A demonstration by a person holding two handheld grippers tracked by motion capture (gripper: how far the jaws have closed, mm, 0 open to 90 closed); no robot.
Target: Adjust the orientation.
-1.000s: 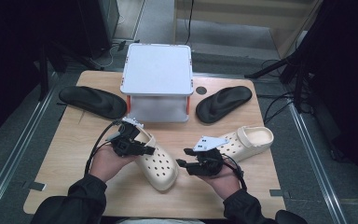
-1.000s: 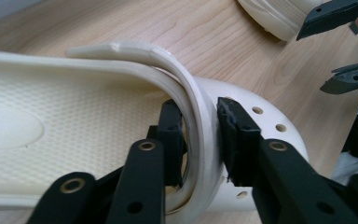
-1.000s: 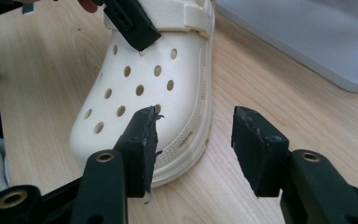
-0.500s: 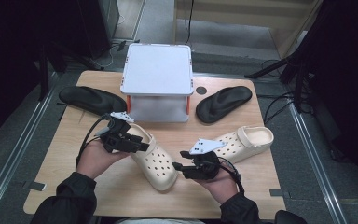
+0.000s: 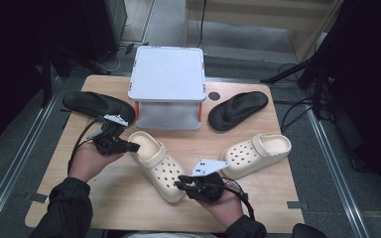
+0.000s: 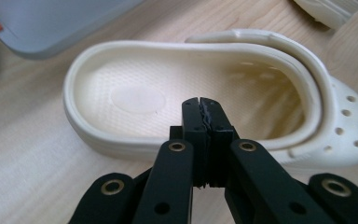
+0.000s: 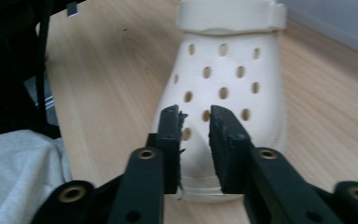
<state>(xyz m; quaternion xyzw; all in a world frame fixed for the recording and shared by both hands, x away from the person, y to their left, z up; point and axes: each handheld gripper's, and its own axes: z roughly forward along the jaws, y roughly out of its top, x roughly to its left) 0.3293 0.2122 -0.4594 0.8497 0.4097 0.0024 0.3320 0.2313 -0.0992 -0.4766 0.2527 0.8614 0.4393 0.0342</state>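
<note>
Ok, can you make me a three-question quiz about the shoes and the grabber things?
1. Where is the grey box?
A. at the far middle of the table
B. on the floor
C. under the left gripper

2. How many cream clogs are on the table?
A. one
B. two
C. four

3. How do the left gripper's jaws stand?
A. wide open
B. shut on a sandal
C. shut, holding nothing

Answers: 1 A, the box sits between the two black sandals. 2 B, the near clog and the far clog. 3 C, the jaw tips meet above the near clog's opening.
</note>
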